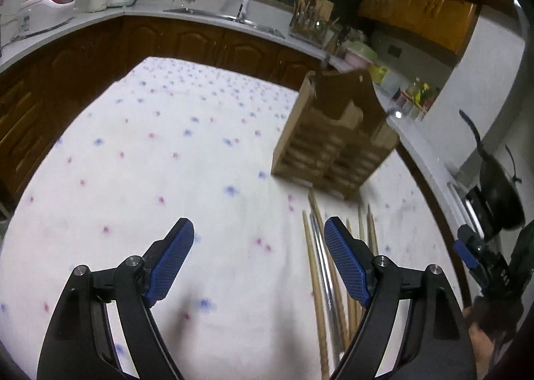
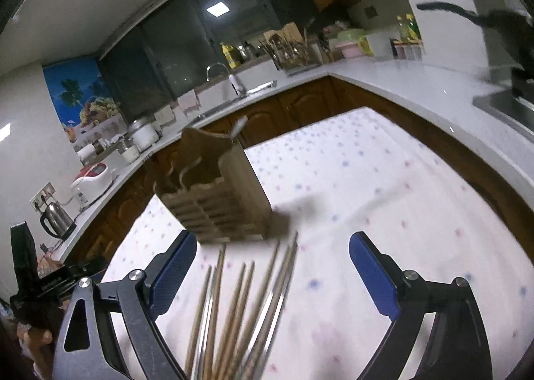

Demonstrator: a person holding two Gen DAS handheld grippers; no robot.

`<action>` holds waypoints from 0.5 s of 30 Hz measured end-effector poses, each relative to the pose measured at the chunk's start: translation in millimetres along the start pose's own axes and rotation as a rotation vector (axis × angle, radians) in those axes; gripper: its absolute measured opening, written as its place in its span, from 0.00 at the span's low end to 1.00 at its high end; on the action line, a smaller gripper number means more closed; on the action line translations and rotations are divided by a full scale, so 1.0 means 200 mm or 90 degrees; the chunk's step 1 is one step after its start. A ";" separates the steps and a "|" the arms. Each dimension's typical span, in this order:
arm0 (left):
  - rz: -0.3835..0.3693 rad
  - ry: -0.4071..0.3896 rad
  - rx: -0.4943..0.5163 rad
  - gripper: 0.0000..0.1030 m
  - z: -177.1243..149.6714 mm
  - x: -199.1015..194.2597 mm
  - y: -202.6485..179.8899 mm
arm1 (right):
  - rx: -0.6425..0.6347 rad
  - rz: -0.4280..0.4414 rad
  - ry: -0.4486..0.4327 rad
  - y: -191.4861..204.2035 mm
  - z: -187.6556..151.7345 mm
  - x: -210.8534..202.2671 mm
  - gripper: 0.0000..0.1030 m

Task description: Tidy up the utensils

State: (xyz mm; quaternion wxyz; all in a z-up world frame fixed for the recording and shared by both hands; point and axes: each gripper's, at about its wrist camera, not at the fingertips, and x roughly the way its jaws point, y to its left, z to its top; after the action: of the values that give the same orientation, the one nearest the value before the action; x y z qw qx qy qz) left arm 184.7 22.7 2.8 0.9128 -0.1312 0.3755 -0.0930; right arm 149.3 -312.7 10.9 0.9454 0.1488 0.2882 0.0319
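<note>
Chopsticks (image 2: 233, 306) on tablecloth (image 1: 167, 146), tongs spread

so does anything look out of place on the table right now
Only the loose wooden and metal chopsticks, lying fanned on the spotted white tablecloth instead of standing in the upright slatted wooden utensil holder beyond them. Nothing looks spilled or damaged.

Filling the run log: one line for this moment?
left gripper open, empty | right gripper open, empty | chopsticks on tablecloth | wooden holder upright
</note>
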 end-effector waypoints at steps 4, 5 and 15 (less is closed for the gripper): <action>0.008 0.016 0.011 0.80 -0.07 0.02 -0.01 | 0.001 -0.013 0.015 -0.03 -0.06 -0.02 0.91; 0.008 0.022 0.012 0.80 -0.08 0.03 -0.02 | 0.002 -0.015 0.017 -0.04 -0.07 -0.02 0.91; 0.051 0.069 0.023 0.80 -0.14 0.10 -0.03 | -0.084 -0.013 0.129 0.12 -0.20 0.18 0.60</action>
State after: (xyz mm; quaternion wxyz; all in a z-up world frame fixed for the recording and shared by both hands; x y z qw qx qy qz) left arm 178.3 7.4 -28.6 0.8964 -0.0948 0.4273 -0.0701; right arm 157.8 -273.2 -33.7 0.9196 0.0793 0.3808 0.0562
